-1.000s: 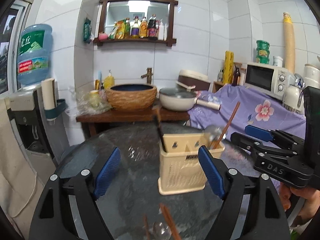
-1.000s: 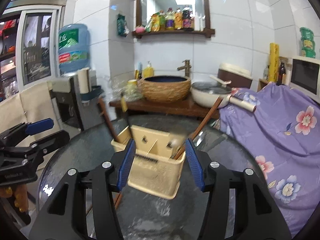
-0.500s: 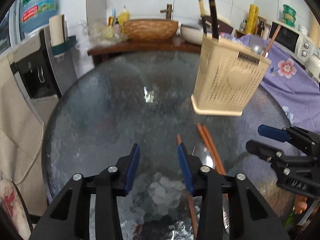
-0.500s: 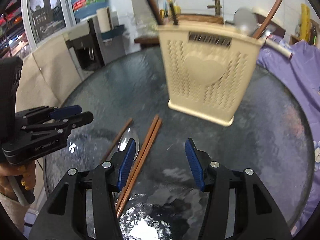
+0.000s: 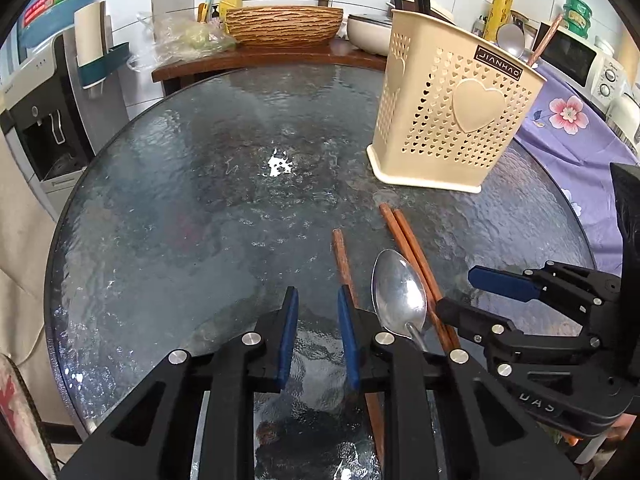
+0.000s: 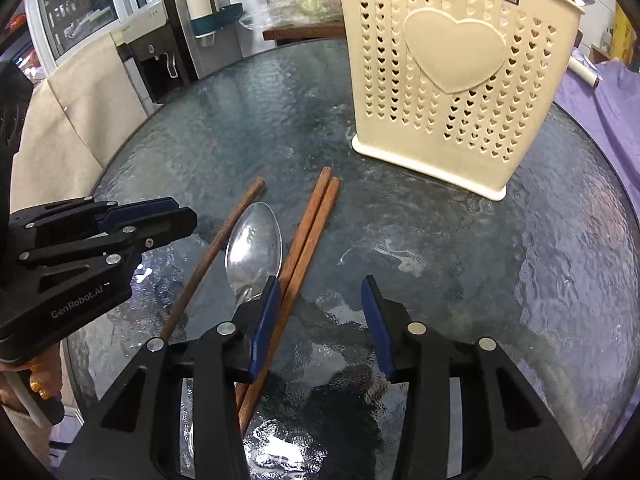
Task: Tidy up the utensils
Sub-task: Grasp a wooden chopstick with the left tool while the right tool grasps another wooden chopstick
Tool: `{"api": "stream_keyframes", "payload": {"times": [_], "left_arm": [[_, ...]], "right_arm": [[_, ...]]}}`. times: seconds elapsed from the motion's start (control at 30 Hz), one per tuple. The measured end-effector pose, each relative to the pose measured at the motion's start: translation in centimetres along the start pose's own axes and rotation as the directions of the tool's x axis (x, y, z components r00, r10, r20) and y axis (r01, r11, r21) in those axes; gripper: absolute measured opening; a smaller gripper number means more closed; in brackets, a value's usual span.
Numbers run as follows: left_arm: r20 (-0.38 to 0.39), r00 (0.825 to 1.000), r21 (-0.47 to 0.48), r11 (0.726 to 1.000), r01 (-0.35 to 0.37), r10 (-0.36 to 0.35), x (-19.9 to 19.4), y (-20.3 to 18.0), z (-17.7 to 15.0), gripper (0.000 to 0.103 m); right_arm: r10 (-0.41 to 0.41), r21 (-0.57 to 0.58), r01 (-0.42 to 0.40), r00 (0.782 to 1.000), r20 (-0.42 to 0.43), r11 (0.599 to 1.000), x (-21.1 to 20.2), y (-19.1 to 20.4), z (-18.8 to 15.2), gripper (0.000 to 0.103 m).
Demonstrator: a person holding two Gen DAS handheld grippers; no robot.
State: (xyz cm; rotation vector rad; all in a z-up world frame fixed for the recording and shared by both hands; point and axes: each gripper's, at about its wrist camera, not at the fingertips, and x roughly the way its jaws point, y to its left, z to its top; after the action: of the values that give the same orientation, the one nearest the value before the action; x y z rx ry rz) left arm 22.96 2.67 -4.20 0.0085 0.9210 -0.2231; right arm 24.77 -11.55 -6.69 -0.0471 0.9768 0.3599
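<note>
Both grippers have dropped from looking level at the holder to pointing steeply down at the table, so the loose utensils now lie right under me. This looks like the start of a pick, with nothing lifted yet.

The left gripper has narrowed sharply from a wide spread and its jaws are closing, with only a slim gap left. Nothing sits between the pads; bare glass shows through the gap. The single chopstick runs just beside its right finger, passing under it.

The right gripper stands about half open and is closing too. It also holds nothing; the chopstick pair runs under its left finger rather than between the pads.

On the glass, from the left wrist view, the single chopstick, the spoon and the pair lie side by side, near the table's near edge. The spoon's bowl touches the pair. The holder stands upright farther back, well apart from them, with a few utensils already in it.

What worries me: the two grippers crowd the same small patch, so they could knock each other. The flat spoon on smooth glass will be hard to get under, I'd judge. Behind the table sit a basin, a microwave and a purple cloth, none in my way.
</note>
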Motion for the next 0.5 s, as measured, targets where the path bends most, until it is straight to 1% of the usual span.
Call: {"api": "stream_keyframes", "payload": {"times": [0.23,0.3,0.37,0.43,0.5], "left_arm": [[-0.013,1.0,0.004,1.0,0.002,-0.002,0.7,-0.3,0.0,0.019],[-0.015,1.0,0.002,1.0,0.009,-0.009,0.8,-0.4,0.1,0.019],[-0.017,1.0,0.001,1.0,0.017,-0.017,0.8,-0.4,0.1,0.019],[-0.017,1.0,0.002,1.0,0.018,-0.018,0.8,-0.5,0.2,0.018],[-0.019,1.0,0.004,1.0,0.023,-0.023,0.9,-0.7,0.2,0.017]], "right_arm": [[-0.028,-0.004,0.028,1.0,-0.012,1.0,0.3,-0.1,0.3,0.042],[-0.025,0.002,0.025,1.0,-0.016,1.0,0.5,-0.2,0.6,0.041],[-0.033,0.0,0.033,0.999,-0.023,0.999,0.8,-0.1,0.9,0.04],[-0.042,0.007,0.043,0.999,-0.028,0.999,1.0,-0.1,1.2,0.036],[-0.043,0.012,0.043,0.999,-0.031,0.999,1.2,0.0,1.6,0.035]]}}
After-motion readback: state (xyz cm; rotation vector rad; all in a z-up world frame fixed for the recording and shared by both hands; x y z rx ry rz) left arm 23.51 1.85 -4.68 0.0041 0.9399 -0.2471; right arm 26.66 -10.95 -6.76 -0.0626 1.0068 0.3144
